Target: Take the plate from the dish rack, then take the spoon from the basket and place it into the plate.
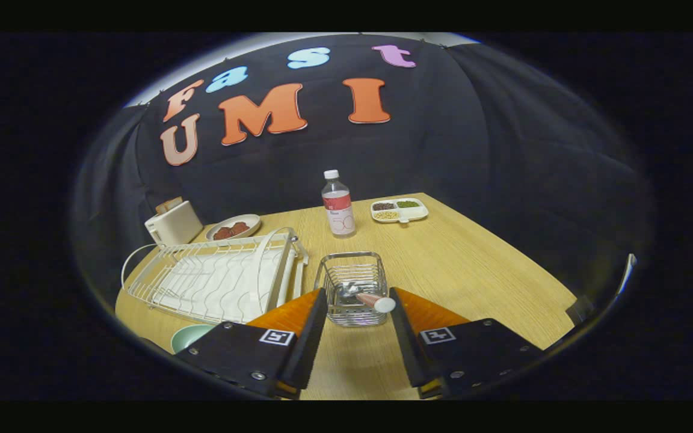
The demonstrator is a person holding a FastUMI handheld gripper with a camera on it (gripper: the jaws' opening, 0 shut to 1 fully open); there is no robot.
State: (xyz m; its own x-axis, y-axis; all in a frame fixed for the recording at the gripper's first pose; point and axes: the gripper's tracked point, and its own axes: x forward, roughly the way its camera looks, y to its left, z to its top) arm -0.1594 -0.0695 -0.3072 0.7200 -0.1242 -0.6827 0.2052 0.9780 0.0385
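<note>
**Open fingers flank the basket**

The hand-held gripper (357,304) is held low over the bench (473,270), pointing forward, its fingers spread wide and gripping nothing. The wire basket (352,287) sits between the fingertips, the spoon (370,299) lying inside with its handle leaning over the rim. The dish rack (220,279) stands beside the basket; the plate (190,337) rests near the bench's front edge.

A staged kitchen booth: wooden table (473,258) with dish rack (214,276), toaster (173,224), black cloth wall (473,150).
</note>
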